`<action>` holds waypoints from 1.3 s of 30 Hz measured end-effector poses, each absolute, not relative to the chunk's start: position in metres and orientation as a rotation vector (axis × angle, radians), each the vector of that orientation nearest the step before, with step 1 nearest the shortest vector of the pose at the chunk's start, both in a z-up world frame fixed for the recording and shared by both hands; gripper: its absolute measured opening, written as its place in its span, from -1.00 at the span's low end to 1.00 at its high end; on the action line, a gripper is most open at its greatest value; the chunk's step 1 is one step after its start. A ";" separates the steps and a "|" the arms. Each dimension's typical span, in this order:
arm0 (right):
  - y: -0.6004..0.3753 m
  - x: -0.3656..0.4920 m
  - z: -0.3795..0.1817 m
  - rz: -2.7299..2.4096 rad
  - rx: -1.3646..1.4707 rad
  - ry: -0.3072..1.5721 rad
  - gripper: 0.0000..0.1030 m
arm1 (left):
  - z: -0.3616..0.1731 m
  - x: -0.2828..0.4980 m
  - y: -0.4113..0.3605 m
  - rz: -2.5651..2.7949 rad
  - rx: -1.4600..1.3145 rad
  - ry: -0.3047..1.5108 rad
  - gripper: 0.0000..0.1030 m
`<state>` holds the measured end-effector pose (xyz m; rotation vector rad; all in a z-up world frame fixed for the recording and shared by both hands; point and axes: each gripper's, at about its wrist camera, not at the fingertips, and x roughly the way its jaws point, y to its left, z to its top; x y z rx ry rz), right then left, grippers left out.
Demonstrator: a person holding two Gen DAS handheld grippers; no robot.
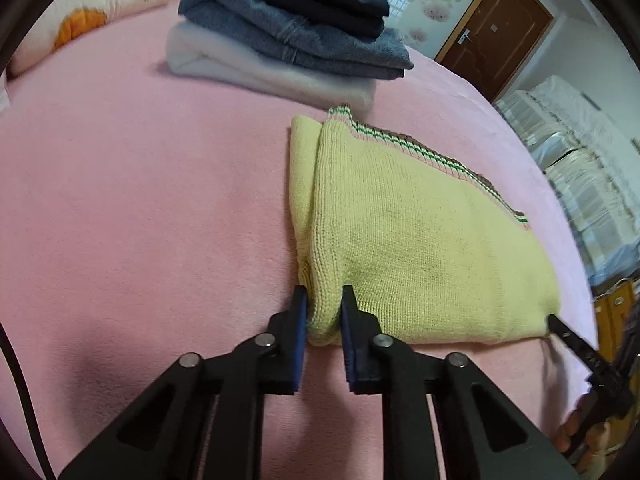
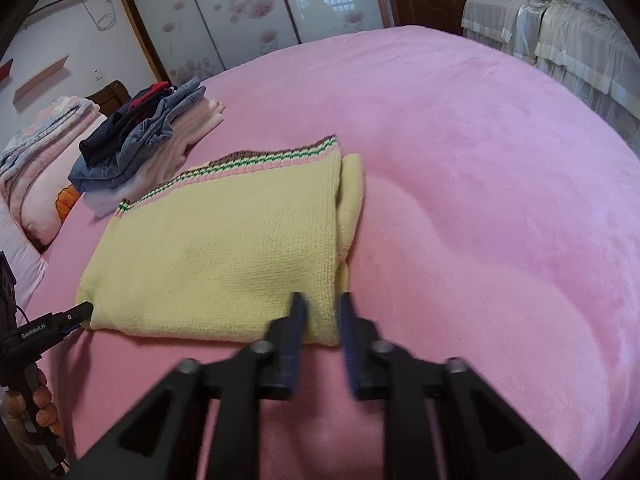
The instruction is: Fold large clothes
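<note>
A yellow knit sweater (image 1: 420,240) with a striped pink, green and brown hem lies folded on the pink bed; it also shows in the right wrist view (image 2: 224,256). My left gripper (image 1: 324,300) has its jaws a little apart around the sweater's near left corner fold. My right gripper (image 2: 322,308) has its jaws a little apart around the sweater's near right corner; its tip also shows in the left wrist view (image 1: 560,326). The left gripper also shows at the left edge of the right wrist view (image 2: 82,312), at the sweater's other near corner.
A stack of folded clothes (image 1: 288,40), white, grey-blue and black, sits behind the sweater, also in the right wrist view (image 2: 140,136). Pillows (image 1: 80,12) lie at the bed's head. The pink bedspread (image 2: 480,160) stretches wide to the right. A door (image 1: 496,28) and covered furniture (image 1: 580,152) stand beyond.
</note>
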<state>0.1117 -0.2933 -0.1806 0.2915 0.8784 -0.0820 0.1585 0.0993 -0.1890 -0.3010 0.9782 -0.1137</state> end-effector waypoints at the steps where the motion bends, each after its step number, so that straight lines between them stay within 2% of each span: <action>1: -0.293 0.110 -0.180 -0.095 0.287 0.867 -0.86 | -0.189 0.158 0.098 -0.103 -0.283 0.971 -0.78; 4: -0.292 0.103 -0.177 -0.148 0.243 0.833 -0.88 | -0.202 0.160 0.098 -0.091 -0.275 0.992 -0.78; 8: -0.299 0.108 -0.195 -0.151 0.286 0.883 -0.87 | -0.206 0.160 0.103 -0.106 -0.311 0.988 -0.76; 9: -0.299 0.108 -0.193 -0.149 0.283 0.884 -0.86 | -0.205 0.160 0.103 -0.108 -0.317 0.988 -0.72; 11: -0.298 0.107 -0.188 -0.141 0.284 0.886 -0.84 | -0.200 0.159 0.106 -0.097 -0.327 1.014 -0.52; 14: -0.299 0.101 -0.178 -0.155 0.294 0.886 -0.63 | -0.186 0.155 0.108 -0.049 -0.317 1.018 -0.30; 17: -0.294 0.092 -0.164 -0.179 0.285 0.843 -0.63 | -0.166 0.151 0.102 -0.049 -0.288 0.962 -0.20; 23: -0.252 0.116 -0.141 -0.055 0.242 0.778 -0.63 | -0.148 0.181 0.064 -0.129 -0.257 0.909 -0.21; 27: -0.213 0.157 -0.141 0.036 0.196 0.753 -0.63 | -0.159 0.216 0.041 -0.146 -0.258 0.928 -0.21; 32: -0.199 0.198 -0.163 0.051 0.177 0.817 -0.64 | -0.181 0.240 0.039 -0.095 -0.197 0.978 -0.16; 34: -0.211 0.204 -0.173 -0.026 0.134 0.836 -0.78 | -0.183 0.240 0.048 -0.114 -0.223 0.965 -0.16; 35: -0.219 0.203 -0.176 -0.060 0.119 0.838 -0.98 | -0.183 0.239 0.051 -0.116 -0.221 0.959 -0.16; 39: -0.270 0.193 -0.179 -0.170 0.198 0.837 -1.00 | -0.185 0.240 0.063 -0.098 -0.238 0.953 -0.16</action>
